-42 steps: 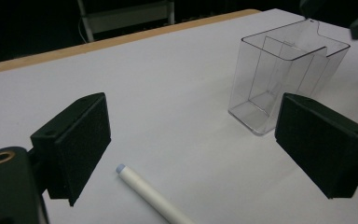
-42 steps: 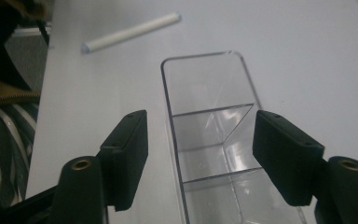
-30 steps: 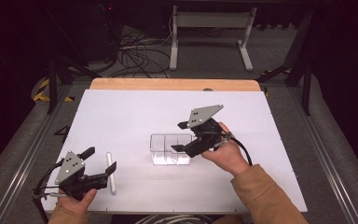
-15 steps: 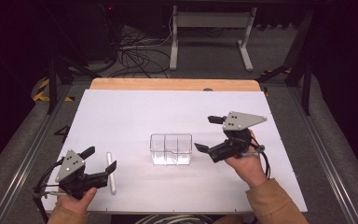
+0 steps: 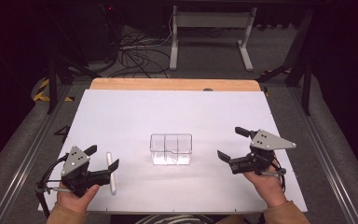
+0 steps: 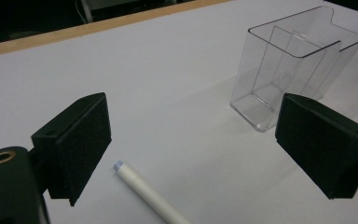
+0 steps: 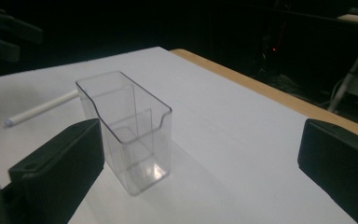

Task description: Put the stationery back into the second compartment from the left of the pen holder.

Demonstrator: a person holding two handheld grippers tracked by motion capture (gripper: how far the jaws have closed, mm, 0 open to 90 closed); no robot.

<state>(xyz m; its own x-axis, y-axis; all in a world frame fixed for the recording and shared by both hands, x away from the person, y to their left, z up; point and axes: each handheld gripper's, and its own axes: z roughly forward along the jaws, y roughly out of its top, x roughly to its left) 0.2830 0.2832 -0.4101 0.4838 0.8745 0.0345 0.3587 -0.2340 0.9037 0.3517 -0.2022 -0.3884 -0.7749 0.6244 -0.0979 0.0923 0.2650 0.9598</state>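
A: What is sitting in the middle of the white table point(image 5: 135, 112)?

B: A clear plastic box point(image 5: 170, 149). It is standing upright with its open side up. Thin clear walls are splitting the inside into parts, and I am seeing nothing inside it.

A: Where is the right gripper point(image 5: 230, 145)?

B: It is hanging over the table on the right side of the box, a good way off from it. It is pointing toward the box. Its jaws have just been opening, and now they are standing wide apart with nothing between them. In the right gripper view the box point(image 7: 126, 128) is standing out in front of the jaws, not touching them.

A: And the left gripper point(image 5: 103, 157)?

B: A hand is holding it near the front left corner of the table. Its jaws are wide apart too, and they are not pinching anything.

A: What is that white stick?

B: It is a white pen point(image 5: 111, 171), lying flat on the table. It is lying just under the left gripper's jaws. In the left gripper view the pen point(image 6: 149, 196) is lying between the two jaws, and the box point(image 6: 293, 70) is standing farther off.
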